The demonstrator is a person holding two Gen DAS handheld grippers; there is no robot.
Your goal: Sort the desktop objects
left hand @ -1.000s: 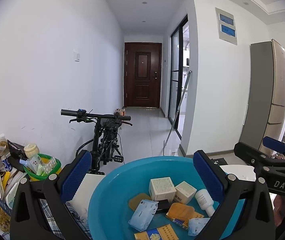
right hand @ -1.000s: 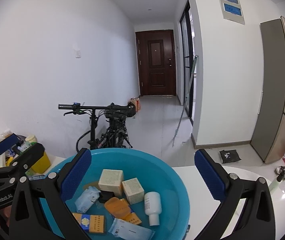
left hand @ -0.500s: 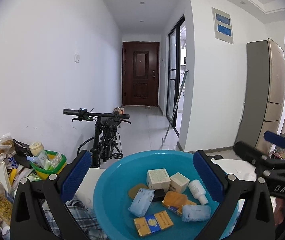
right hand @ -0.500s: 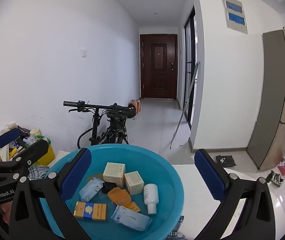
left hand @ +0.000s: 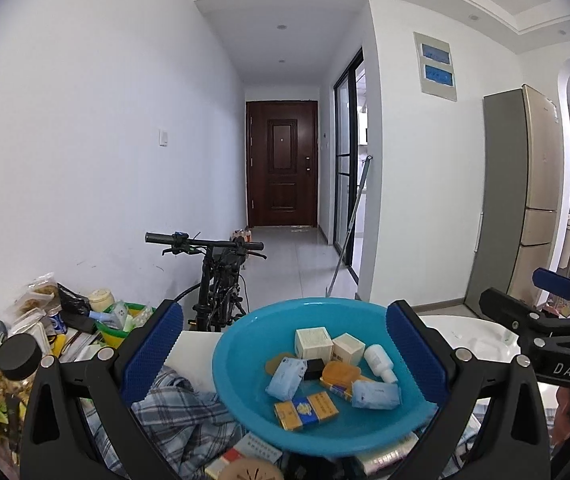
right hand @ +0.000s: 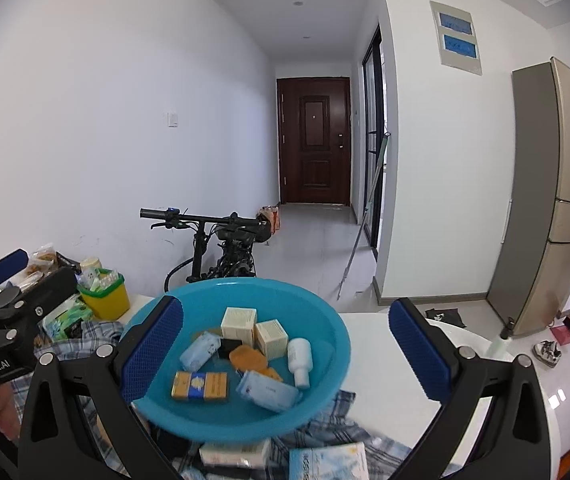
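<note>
Left wrist view: our left gripper gapes wide and empty, the blue basin between its fingers already holding boxes, packets and a white bottle

Right wrist view: our right gripper is equally open and empty; packets below the basin on the plaid cloth await sorting, we judge

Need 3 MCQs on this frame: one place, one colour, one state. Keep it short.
1. Where does the small white plastic bottle lie?
A. in the round blue plastic basin
B. on the plaid cloth
C. in the yellow bin

2. What colour are the pads of the right gripper?
A. red
B. blue
C. grey

3. How do the jaws of the left gripper stand?
A. shut on a box
B. shut, nothing held
C. wide open

Key: 1 A, it rests on the basin floor beside the boxes; 2 B, both pads show blue; 3 C, the basin shows between them.
</note>
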